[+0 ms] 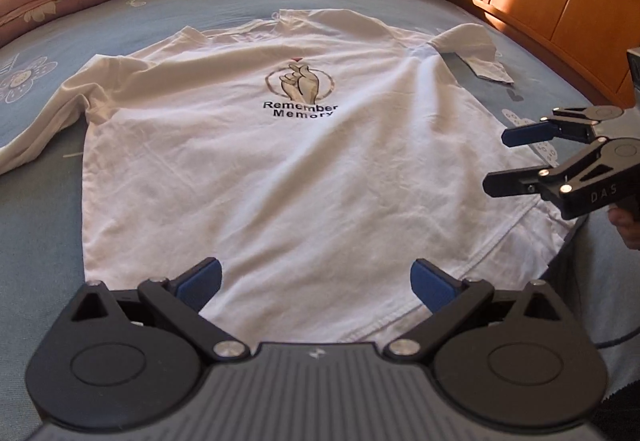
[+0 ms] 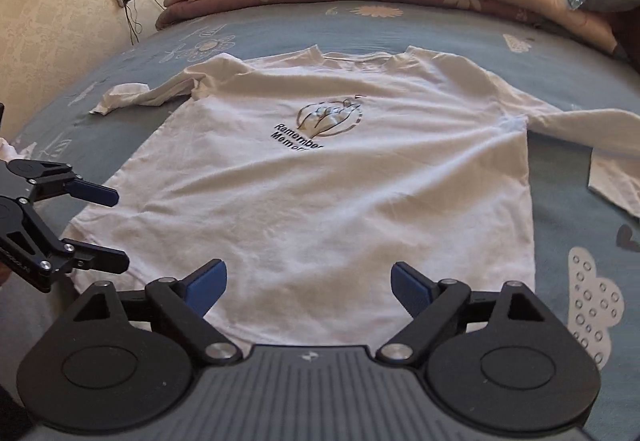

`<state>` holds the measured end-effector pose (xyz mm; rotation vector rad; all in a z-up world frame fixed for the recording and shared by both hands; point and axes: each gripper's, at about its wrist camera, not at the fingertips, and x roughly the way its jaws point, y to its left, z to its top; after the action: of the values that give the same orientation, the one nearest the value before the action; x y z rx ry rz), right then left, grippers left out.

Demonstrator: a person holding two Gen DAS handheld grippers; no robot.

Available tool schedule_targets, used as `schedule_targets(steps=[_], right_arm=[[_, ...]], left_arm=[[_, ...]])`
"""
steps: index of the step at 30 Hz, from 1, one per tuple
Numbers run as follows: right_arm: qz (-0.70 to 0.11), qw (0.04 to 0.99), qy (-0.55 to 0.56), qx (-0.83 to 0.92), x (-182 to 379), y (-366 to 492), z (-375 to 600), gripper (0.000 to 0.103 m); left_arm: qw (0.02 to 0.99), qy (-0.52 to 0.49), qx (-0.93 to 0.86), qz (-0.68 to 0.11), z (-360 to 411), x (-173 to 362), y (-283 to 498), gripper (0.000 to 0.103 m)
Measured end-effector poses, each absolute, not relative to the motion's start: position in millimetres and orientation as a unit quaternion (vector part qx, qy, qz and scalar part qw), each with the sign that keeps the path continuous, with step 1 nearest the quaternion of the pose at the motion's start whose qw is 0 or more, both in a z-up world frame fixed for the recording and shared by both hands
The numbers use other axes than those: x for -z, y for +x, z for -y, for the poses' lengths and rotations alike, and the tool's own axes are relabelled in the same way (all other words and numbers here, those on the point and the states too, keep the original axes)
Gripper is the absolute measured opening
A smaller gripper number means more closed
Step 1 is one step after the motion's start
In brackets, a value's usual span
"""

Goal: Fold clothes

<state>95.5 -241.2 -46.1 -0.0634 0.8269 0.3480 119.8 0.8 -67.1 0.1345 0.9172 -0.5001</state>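
While both tongs (image 1: 316, 283) (image 2: 308, 287) gape empty, shirt (image 1: 280, 169) lies flat (print up), collar away, hem near.

We read "Remember Memory" in black on the chest of the white long-sleeved cotton shirt (image 1: 288, 169), and "DAS" on the black right gripper (image 1: 502, 161).

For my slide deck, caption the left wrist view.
Both open grippers, left and right, hover over a flat white long-sleeve shirt on a blue bedsheet.
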Motion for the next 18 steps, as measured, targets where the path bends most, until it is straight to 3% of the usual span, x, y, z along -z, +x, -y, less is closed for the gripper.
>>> schedule_targets(steps=[4, 6, 9, 18], right_arm=[[-0.443, 0.888, -0.026, -0.119, 77.0, 110.2, 245.7, 0.094], [-0.432, 0.895, -0.027, -0.106, 86.0, 91.3, 251.6, 0.103], [-0.417, 0.905, -0.022, -0.083, 91.9, 57.9, 264.5, 0.103], [-0.369, 0.925, 0.007, -0.087, 58.0, 74.2, 263.1, 0.103]], left_arm=[[0.865, 0.079, 0.210, -0.448, -2.3, 89.7, 117.7, 0.101], [0.873, 0.091, 0.205, -0.434, -10.0, 91.8, 102.7, 0.102], [0.878, 0.098, 0.203, -0.423, -12.8, 86.6, 99.5, 0.102], [0.888, 0.105, 0.206, -0.397, -10.0, 70.7, 109.8, 0.102]])
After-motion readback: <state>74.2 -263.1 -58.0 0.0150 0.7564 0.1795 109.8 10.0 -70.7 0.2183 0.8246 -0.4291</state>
